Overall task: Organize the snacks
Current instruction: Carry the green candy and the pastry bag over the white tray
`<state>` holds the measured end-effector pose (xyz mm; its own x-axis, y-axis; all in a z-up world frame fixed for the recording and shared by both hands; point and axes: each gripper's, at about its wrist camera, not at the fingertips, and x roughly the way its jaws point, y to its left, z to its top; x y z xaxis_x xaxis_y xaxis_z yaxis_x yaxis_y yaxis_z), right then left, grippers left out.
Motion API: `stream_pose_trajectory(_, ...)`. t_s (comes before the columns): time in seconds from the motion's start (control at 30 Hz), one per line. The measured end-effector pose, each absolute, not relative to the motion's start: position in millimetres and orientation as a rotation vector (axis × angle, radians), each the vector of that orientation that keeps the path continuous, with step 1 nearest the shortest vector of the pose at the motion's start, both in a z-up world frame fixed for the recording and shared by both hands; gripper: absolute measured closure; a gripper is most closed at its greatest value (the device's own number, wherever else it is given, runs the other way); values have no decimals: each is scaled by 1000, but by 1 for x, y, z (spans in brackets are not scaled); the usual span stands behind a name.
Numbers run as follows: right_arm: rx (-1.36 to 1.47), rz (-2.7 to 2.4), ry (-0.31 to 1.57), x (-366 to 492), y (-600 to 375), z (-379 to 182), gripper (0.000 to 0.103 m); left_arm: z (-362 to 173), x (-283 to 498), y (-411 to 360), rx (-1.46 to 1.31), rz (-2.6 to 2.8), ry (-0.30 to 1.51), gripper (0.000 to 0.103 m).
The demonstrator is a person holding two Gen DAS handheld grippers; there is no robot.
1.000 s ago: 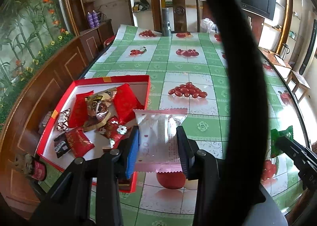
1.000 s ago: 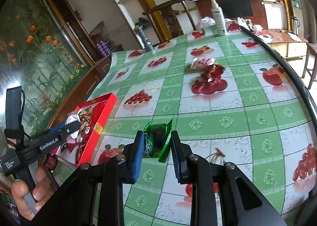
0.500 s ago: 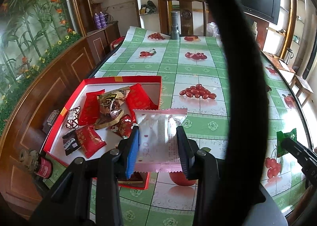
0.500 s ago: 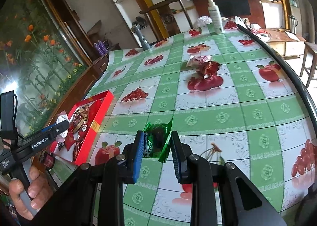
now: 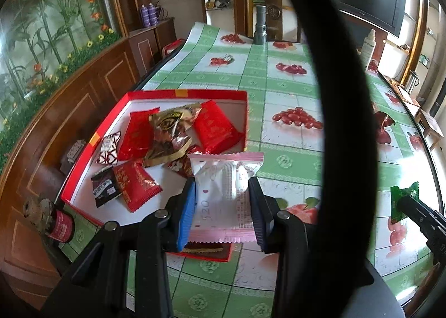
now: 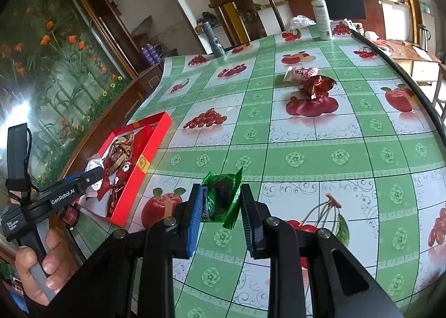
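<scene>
Left gripper point(image 5: 221, 206) is clamped on a pink-and-white snack packet point(image 5: 223, 192), held over the near right corner of the red box point(image 5: 245, 120), w/ the packet blocking part of my view into it. Box sits at the table's point(image 6: 306, 156) left edge & holds red packets point(image 5: 216, 128), a gold-brown one point(image 5: 170, 134) & small dark ones. Right gripper point(image 6: 220, 202) is closed tight on a green snack packet point(image 6: 221, 196), above the green-check cloth, right of the box. Two more snacks point(image 6: 312, 81) lie mid-table, well apart from the box. Far edge: grey flashlight point(image 6: 213, 39), white spray bottle point(image 6: 320, 16). Thick black band point(image 5: 343, 122) crosses the left cam view.
</scene>
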<state>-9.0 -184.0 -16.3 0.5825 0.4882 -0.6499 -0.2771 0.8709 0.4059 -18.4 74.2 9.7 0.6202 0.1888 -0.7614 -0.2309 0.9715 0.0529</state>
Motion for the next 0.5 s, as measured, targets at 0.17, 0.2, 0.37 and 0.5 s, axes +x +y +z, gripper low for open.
stream_pose_trajectory(0.17, 266, 471, 850, -8, -174, -18, 77, 1, -24, 99, -89, 273, 891, 65)
stream_pose_trajectory(0.2, 264, 477, 853, -8, -171, -19, 77, 0, -25, 103, -95, 280, 893, 65)
stream_pose_trajectory(0.37, 251, 508, 873, -7, -155, -24, 77, -5, -31, 127, -120, 327, 901, 65)
stream_pose_trajectory(0.5, 236, 536, 878, -6, -142, -24, 77, -9, -33, 139, -142, 341, 907, 65)
